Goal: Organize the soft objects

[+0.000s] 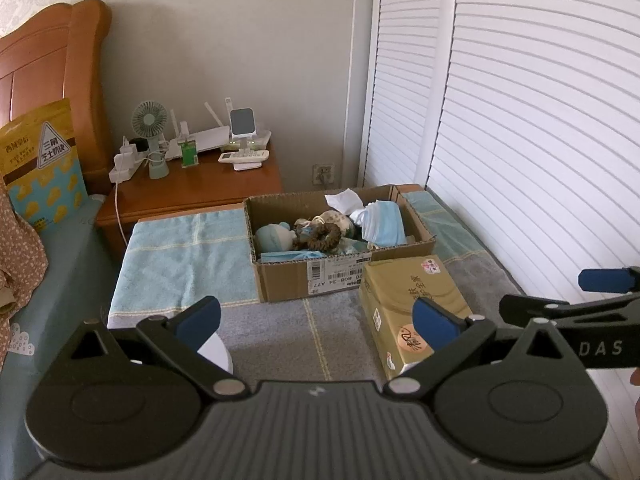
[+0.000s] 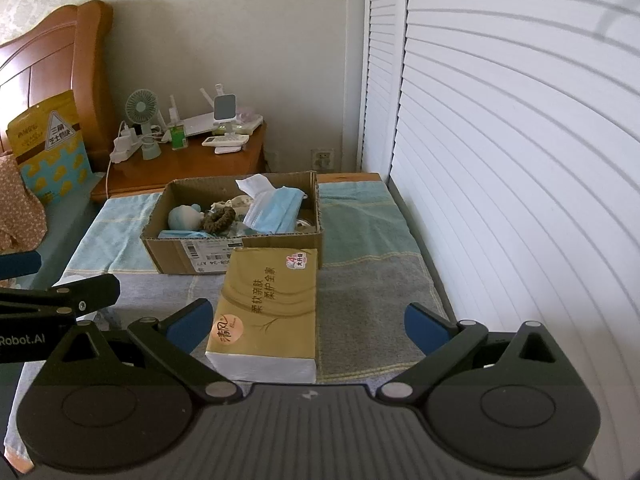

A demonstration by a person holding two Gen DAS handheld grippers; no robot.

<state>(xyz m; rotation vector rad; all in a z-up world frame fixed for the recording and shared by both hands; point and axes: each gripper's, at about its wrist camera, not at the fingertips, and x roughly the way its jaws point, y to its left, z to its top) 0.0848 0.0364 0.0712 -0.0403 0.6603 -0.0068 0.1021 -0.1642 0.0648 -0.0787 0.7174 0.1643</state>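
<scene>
Wooden nightstand (image 1: pixel 208 184) stood in the wall corner, carrying a small green fan (image 1: pixel 150 120), white power strip (image 1: pixel 124 166), white router (image 1: pixel 200 142) and remote control (image 1: pixel 244 156) toward its back edge. Yellow snack bag (image 1: pixel 42 164) leaned on the wooden headboard (image 1: pixel 48 64). White louvered doors (image 1: pixel 520 100) ran along the right.

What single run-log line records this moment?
left gripper: open, empty | right gripper: open, over tissue pack | box: holds masks, plush, scrunchie
</scene>
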